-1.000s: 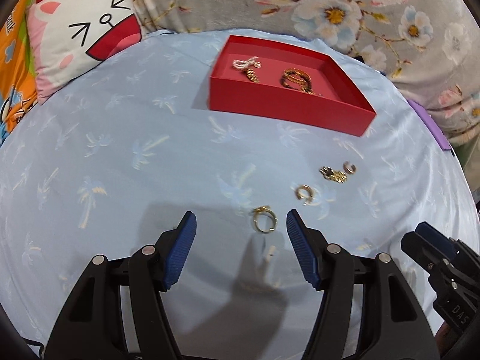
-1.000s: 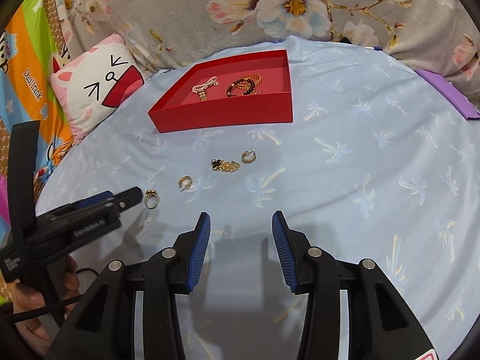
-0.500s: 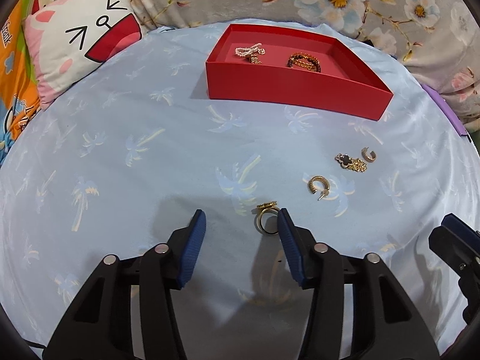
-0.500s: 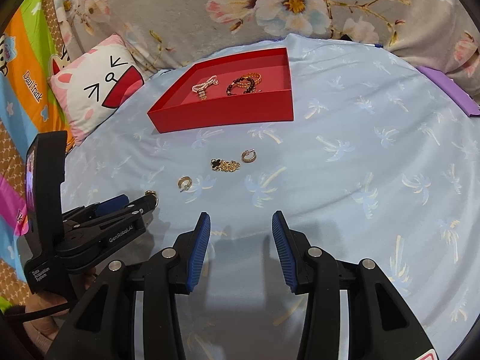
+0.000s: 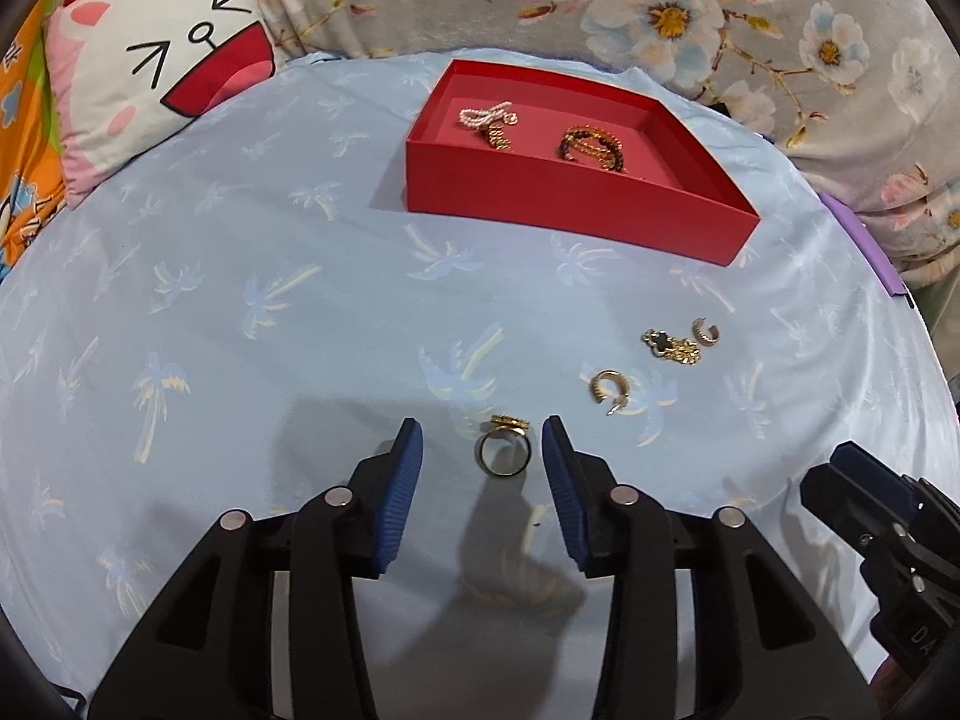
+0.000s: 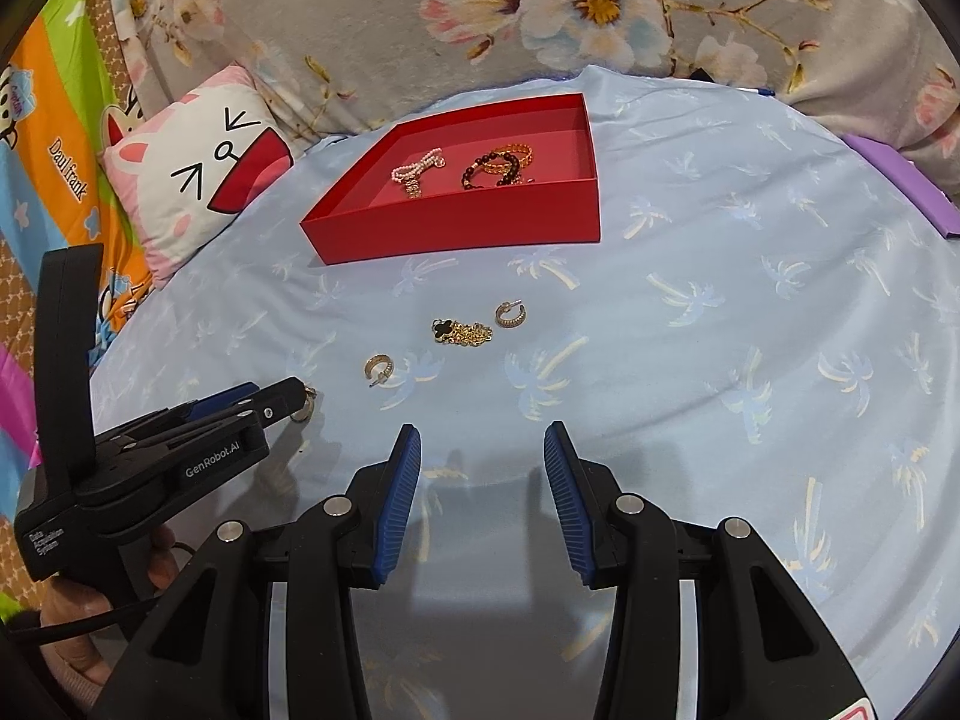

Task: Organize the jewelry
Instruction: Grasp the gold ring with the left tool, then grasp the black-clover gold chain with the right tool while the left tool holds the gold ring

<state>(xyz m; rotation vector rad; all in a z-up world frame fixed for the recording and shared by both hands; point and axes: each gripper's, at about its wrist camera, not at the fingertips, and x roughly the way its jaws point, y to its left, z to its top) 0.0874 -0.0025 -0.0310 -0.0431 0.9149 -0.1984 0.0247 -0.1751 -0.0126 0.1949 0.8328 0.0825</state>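
Gold ring [image 5: 504,451] lies on the blue cloth [image 5: 240,300], centred between the left gripper's [image 5: 483,450] spread, untouching jaws, band facing the camera. Right gripper [image 6: 483,462] hovers spread and empty, farther off. Red tray [image 5: 576,204] sits ahead.

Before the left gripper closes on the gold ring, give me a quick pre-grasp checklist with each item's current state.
1. Gold ring sits between the left gripper pads: ok.
2. Left jaws open wider than the ring: ok.
3. Pads touching the ring: not yet; a gap shows on each side.
4. Ring apart from the nearest hoop earring, so nothing else gets pinched: ok.
5. Red tray has bare floor for the ring beside the pearl bracelet and beaded bracelet: ok.
6. Right gripper open, holding nothing, away from the ring: ok.
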